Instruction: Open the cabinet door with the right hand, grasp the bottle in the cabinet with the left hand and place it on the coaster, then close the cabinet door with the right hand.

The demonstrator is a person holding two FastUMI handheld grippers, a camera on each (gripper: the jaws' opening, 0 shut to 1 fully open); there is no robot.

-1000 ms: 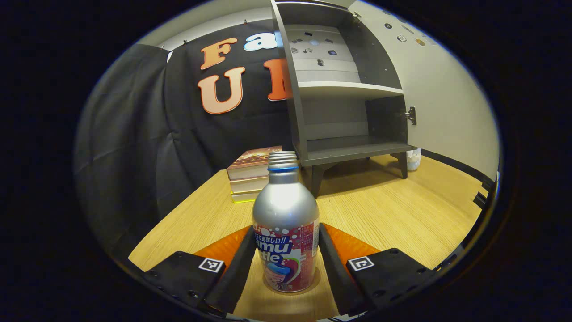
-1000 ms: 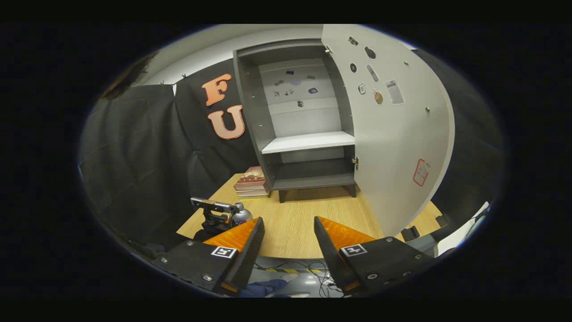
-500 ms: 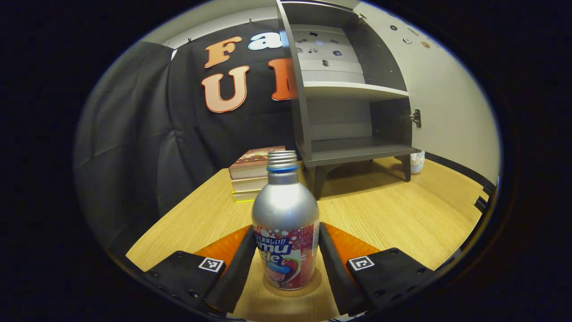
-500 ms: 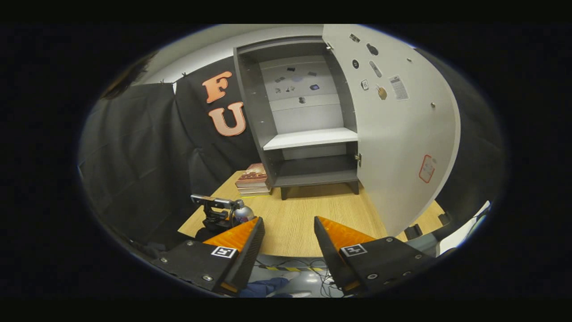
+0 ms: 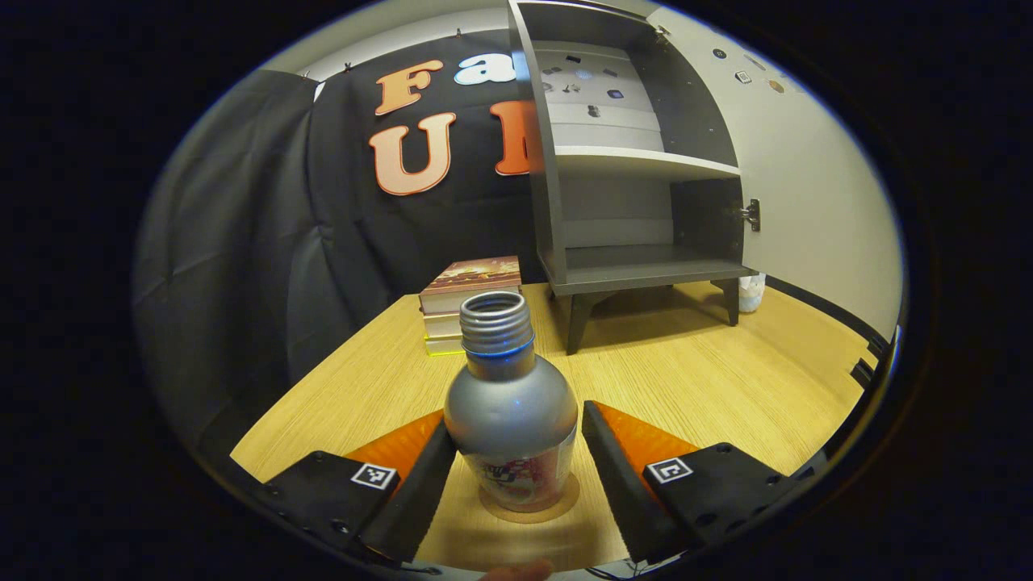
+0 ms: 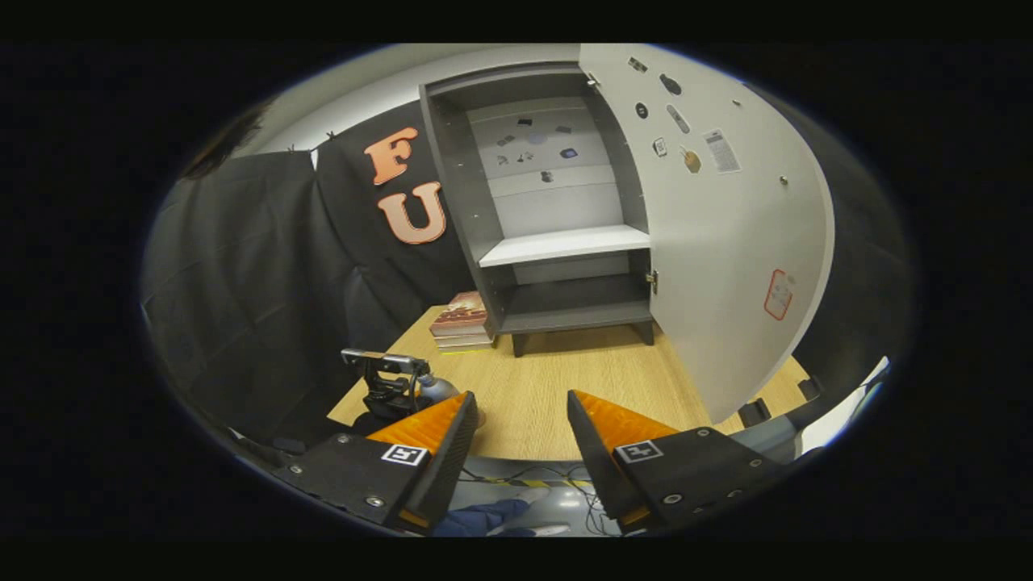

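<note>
Brushed aluminium is what we are dealing with here: the bottle (image 5: 511,420) is standing upright on the round coaster (image 5: 565,507), near the front edge of the wooden table (image 5: 710,387). Its neck is threaded and open, with no cap on it, so we are judging it light and possibly empty, though we cannot tell the fill level. The metal shoulder is looking smooth and slippery, and a thin wall like this is likely to dent under a hard squeeze.

The left gripper (image 5: 518,452) is sitting with its fingers spread on either side of the bottle's lower body; a sliver of gap is showing on each side, so we are reading it as released rather than clamped. If we are taking hold again, the printed sleeve around the straight lower body is offering the best grip, below the rounded shoulder, where flat pads can seat squarely.

The right gripper (image 6: 520,436) is hovering wide open over the table's near edge, holding nothing. In the right gripper view, the left gripper is also showing beside the bottle at the table's left corner. The cabinet (image 6: 557,210) is standing with its door (image 6: 726,242) swung fully open and its shelves bare. A stack of books (image 5: 468,311) is lying beside the cabinet's legs.

We are judging the closing of the door as the remaining step.
</note>
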